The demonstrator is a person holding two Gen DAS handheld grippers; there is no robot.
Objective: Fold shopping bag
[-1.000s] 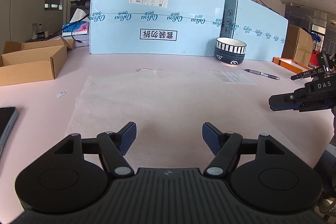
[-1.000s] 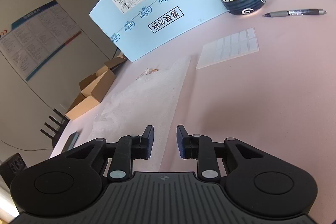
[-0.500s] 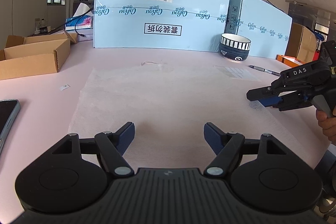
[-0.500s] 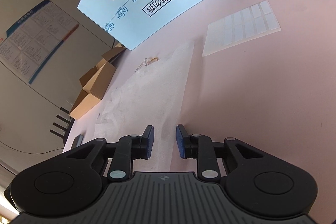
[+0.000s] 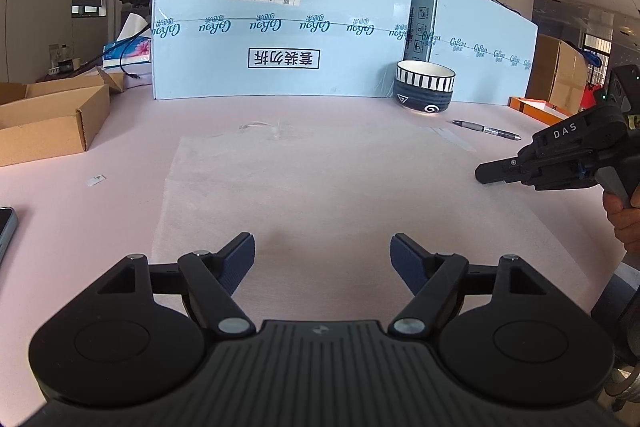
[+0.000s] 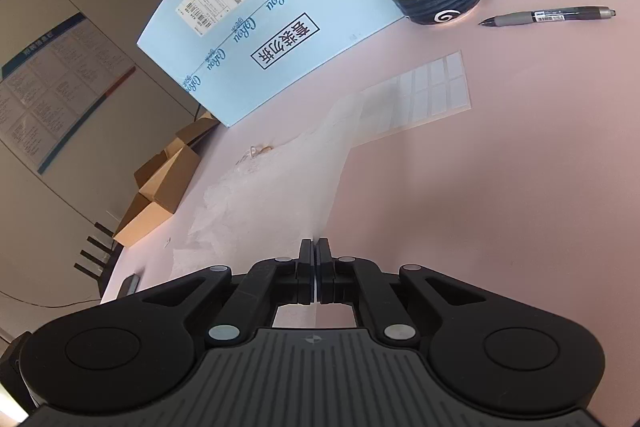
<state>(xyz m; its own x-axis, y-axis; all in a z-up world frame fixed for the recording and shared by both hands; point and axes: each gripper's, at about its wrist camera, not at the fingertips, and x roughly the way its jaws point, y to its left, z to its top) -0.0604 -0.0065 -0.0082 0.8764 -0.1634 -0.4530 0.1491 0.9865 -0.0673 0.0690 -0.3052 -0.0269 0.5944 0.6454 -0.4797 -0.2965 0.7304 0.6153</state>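
1. Now at the first pinch of the fold: right gripper (image 6: 315, 247) closed flat on the right-hand edge of the shopping bag (image 5: 320, 187), thin film caught between the pads, jaws having just been closing over that edge. Seen from the left wrist view, same gripper (image 5: 486, 174) at the bag's right border, tips down at the film, a hand (image 5: 624, 219) behind it on the grip.
2. Left gripper (image 5: 322, 259) wide open, nothing between the pads, hovering low over the bag's near edge, not touching it as far as can be told.
3. Bag lying spread flat on the pink table (image 5: 80, 227), roughly in the middle, translucent white, hard to trace at the far corners. Far right corner overlapping a sheet of white labels (image 6: 424, 95).
4. Long axis hard to call for sure; from the left wrist view, slightly deeper than wide, running away toward the blue carton (image 5: 280, 39). Handle loop (image 5: 260, 127) at the far end, so mouth likely pointing away, bottom seam nearest the left gripper.
5. Next move, by judgement: lift the pinched right edge and carry it across toward the left edge, keeping it low and taut to stop the film billowing. Probably wanted as well: left gripper pressing or pinching the near edge to anchor the sheet.
6. Risks: light film slipping out of the closed pads, or the whole bag dragging across the table instead of creasing. Bowl (image 5: 425, 87) and pen (image 5: 486, 129) well clear of the fold path.
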